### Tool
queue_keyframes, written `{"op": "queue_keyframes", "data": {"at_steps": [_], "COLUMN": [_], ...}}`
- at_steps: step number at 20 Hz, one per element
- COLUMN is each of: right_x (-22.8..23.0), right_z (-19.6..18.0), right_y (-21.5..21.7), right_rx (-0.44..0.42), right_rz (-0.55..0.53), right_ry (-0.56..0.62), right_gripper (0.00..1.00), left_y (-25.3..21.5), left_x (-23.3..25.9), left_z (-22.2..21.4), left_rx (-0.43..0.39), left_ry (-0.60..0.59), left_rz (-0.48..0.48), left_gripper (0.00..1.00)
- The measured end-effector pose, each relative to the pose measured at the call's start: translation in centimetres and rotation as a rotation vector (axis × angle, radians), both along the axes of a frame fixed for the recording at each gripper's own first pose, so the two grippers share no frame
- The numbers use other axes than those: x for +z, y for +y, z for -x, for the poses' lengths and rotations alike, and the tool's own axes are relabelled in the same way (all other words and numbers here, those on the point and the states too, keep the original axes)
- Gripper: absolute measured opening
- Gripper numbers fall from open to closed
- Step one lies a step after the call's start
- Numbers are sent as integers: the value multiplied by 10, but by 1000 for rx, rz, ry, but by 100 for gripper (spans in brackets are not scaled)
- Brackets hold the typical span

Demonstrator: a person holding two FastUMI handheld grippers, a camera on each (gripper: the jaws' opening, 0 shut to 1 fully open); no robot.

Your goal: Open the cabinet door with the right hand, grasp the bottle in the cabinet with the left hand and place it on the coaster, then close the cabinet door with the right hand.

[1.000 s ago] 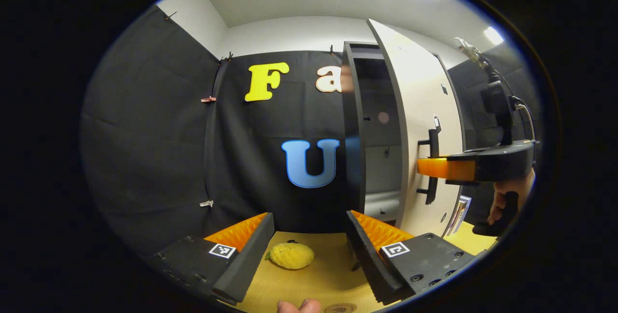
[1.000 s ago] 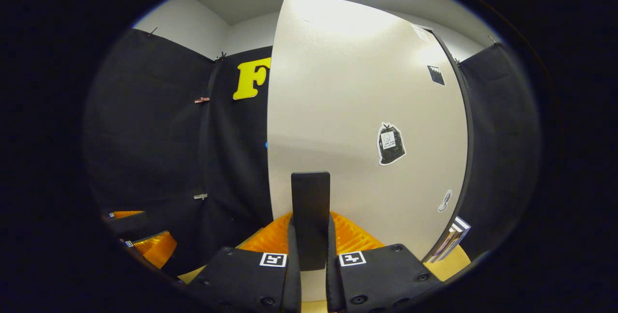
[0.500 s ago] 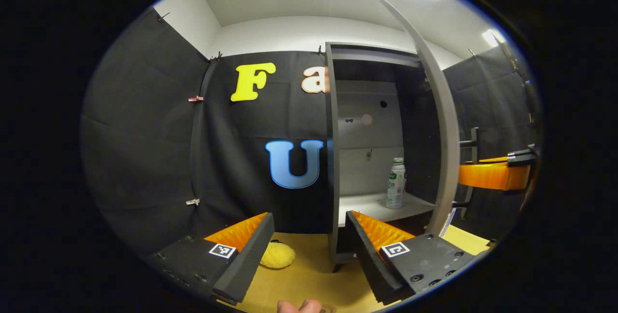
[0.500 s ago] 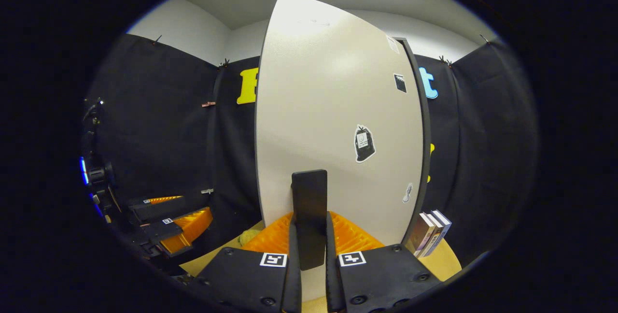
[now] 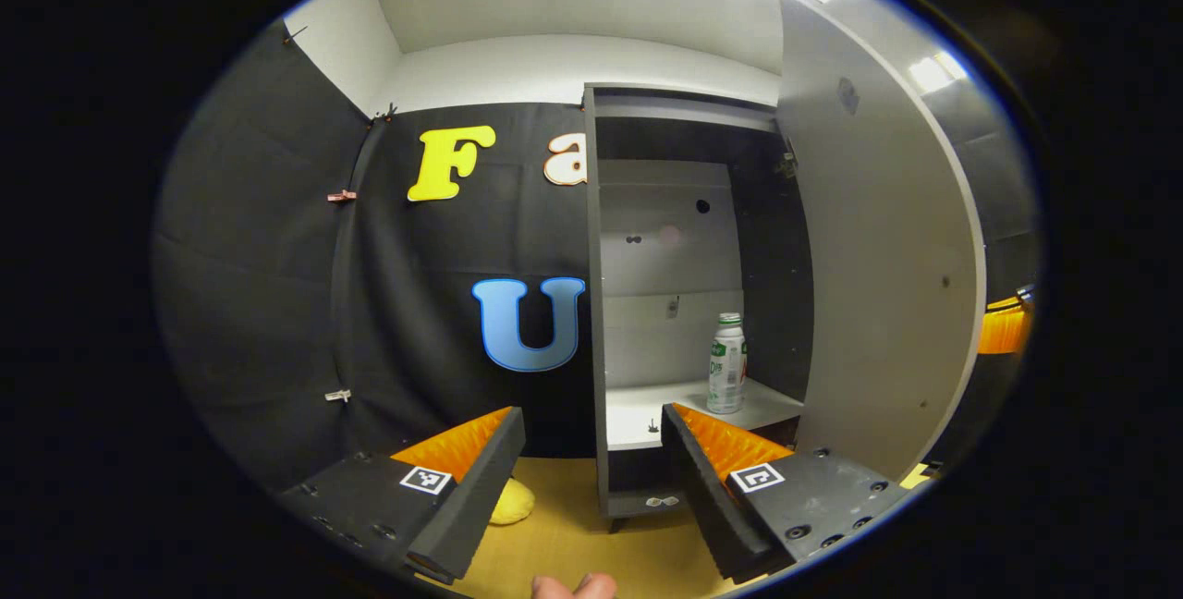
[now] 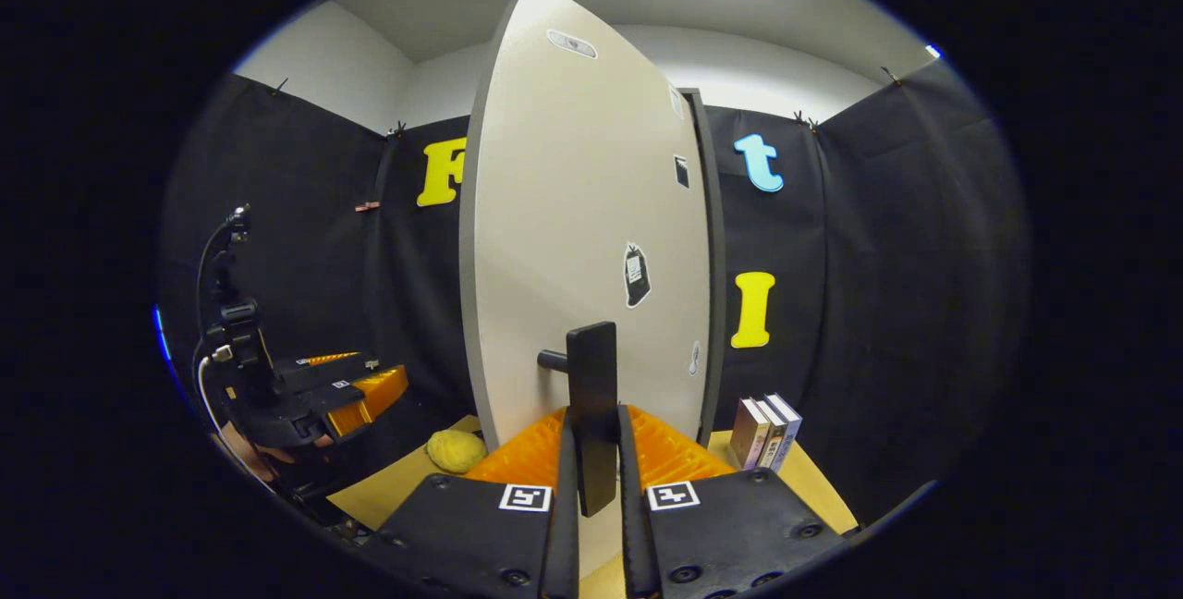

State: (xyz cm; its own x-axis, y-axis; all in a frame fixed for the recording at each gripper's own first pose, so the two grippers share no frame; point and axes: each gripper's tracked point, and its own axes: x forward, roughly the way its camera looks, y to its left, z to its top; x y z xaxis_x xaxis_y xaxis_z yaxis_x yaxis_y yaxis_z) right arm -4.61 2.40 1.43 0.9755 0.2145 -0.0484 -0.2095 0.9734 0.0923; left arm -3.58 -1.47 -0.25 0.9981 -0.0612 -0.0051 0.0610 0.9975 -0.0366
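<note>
Since a second ago the door (image 5: 887, 238) has swung from nearly shut to wide open, so the cabinet (image 5: 684, 303) now shows its whole inside in the left gripper view, where earlier only a dark slit showed.

Going left to right in that view: a yellow toy (image 5: 508, 502) lies on the table (image 5: 573, 534) behind the left gripper's near finger. The left gripper (image 5: 591, 479) hangs with its fingers spread and nothing between them, well short of the cabinet. Past it stands the open cabinet, and on its shelf (image 5: 684, 400), toward the right side, the bottle (image 5: 726, 363) stands upright and untouched. The door's inner face closes off the right.

In the right gripper view the left gripper (image 6: 319, 391) waits far to the left, the toy (image 6: 455, 449) lies beside the door (image 6: 582, 238), and the right gripper (image 6: 594, 479) is pinching the black handle (image 6: 591, 414) between both fingers. Books (image 6: 767, 433) stand at the right on the table (image 6: 813, 488).

The opening step looks done: the bottle is exposed and the way to it clear, so the left gripper's reach comes next. I cannot make out the coaster.
</note>
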Motion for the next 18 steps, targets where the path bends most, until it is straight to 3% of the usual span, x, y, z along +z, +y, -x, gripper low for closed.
{"op": "queue_keyframes", "data": {"at_steps": [9, 18], "right_x": [-2, 4], "right_z": [4, 6], "right_y": [-49, -85], "right_rx": [-110, -140], "right_rz": [-8, -23], "right_ry": [12, 6], "right_gripper": [23, 18], "left_y": [-31, -59], "left_x": [0, 0], "left_z": [-16, -26], "left_rx": [-59, -85], "left_ry": [-1, 8], "left_rz": [13, 16], "left_gripper": [94, 94]}}
